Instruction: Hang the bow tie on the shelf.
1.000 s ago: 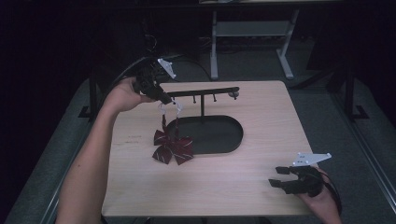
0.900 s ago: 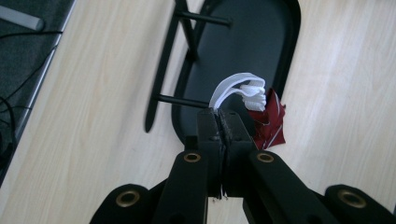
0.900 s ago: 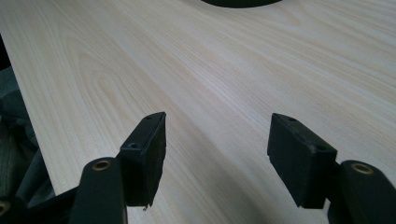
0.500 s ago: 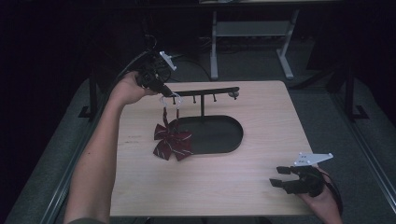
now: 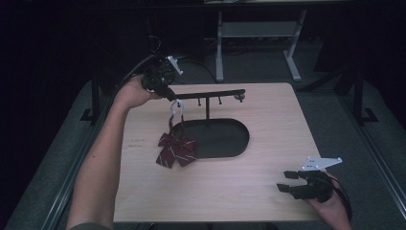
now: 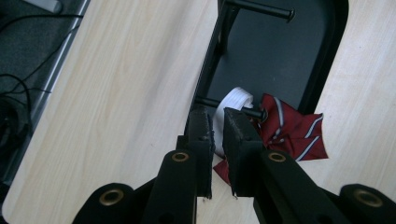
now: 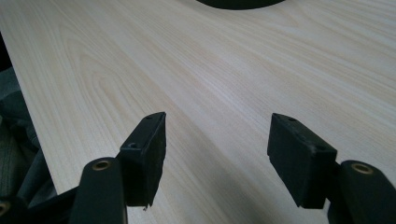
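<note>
Bow tie (image 5: 176,150), hanging by its white strap (image 6: 232,103) from a peg on the black rack (image 5: 206,94) near the table's far-left corner: left gripper (image 6: 217,126) is just loosening around the strap, right gripper (image 7: 215,154) is idling released; strap risks slipping off the short peg.

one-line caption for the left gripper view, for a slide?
Left gripper jaws just easing open around the white strap hooked on the black rack peg, red striped bow hanging below.

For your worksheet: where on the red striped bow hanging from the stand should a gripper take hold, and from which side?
Grip the white strap loop over the peg, coming from above: it stands clear, while the bow sags onto the table.
</note>
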`<control>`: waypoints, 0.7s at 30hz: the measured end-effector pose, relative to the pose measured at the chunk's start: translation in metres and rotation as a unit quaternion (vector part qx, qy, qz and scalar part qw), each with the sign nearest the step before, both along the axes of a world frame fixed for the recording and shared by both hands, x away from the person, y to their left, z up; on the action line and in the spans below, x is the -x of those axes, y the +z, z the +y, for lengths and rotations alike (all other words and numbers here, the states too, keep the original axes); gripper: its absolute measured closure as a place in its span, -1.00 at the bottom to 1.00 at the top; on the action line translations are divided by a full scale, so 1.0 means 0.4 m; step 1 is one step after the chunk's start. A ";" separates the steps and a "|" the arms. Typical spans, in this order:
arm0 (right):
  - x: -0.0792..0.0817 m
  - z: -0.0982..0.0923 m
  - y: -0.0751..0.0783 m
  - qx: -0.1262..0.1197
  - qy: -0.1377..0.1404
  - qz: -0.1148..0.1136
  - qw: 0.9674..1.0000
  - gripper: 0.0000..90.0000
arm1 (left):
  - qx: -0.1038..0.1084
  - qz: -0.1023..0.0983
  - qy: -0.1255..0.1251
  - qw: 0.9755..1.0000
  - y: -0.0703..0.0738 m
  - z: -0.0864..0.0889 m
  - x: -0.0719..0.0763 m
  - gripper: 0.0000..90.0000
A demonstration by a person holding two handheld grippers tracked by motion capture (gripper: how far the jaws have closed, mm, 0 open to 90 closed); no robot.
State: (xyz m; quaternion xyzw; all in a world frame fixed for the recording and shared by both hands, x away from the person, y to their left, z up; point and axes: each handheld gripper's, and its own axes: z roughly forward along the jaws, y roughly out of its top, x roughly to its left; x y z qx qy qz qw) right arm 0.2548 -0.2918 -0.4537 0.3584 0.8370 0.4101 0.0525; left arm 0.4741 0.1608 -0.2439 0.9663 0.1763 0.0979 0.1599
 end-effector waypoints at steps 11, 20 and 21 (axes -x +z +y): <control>0.002 0.001 0.002 0.003 0.000 -0.002 1.000 -0.18 | 0.001 0.001 0.000 1.000 0.009 0.007 0.012 0.76; 0.006 -0.002 0.006 0.003 -0.002 -0.004 1.000 -0.18 | -0.001 0.015 -0.006 1.000 0.006 0.013 0.028 0.76; 0.006 -0.002 0.007 0.002 -0.003 -0.004 1.000 -0.18 | -0.003 0.016 -0.008 1.000 0.007 0.015 0.030 0.76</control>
